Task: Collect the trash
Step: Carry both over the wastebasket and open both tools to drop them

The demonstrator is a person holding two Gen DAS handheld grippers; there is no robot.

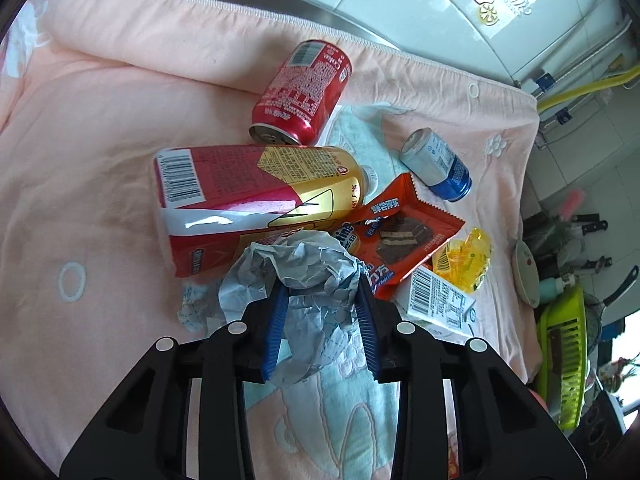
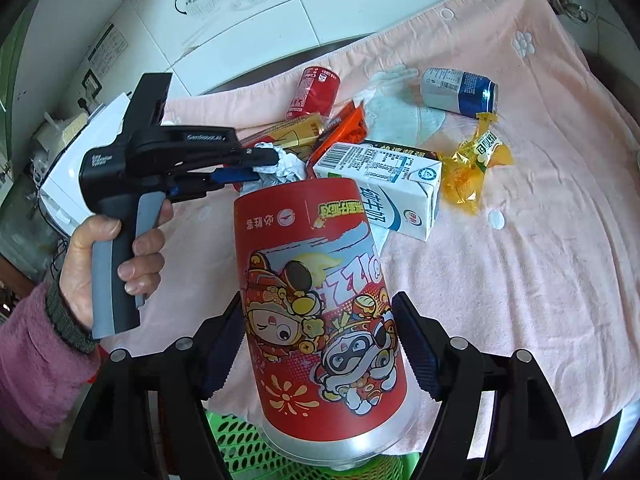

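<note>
Crumpled grey paper point(image 1: 304, 276) pinched in left tool point(image 1: 320, 312), beside milk carton point(image 2: 384, 188), right tool point(image 2: 320, 344) clamping red paper cup point(image 2: 320, 300), blue can point(image 2: 460, 90) beyond carton.

The left wrist camera sits right behind the left gripper point(image 1: 322, 320) and looks down, very close, at the crumpled paper point(image 1: 296, 276). The right wrist camera sits behind the right gripper point(image 2: 320, 344) and looks farther across the pink towel point(image 2: 500, 280). Both views share the red can point(image 1: 300, 94) point(image 2: 314, 90), the blue can point(image 1: 436, 164) point(image 2: 460, 90) and the milk carton point(image 1: 438, 300) point(image 2: 384, 184).
</note>
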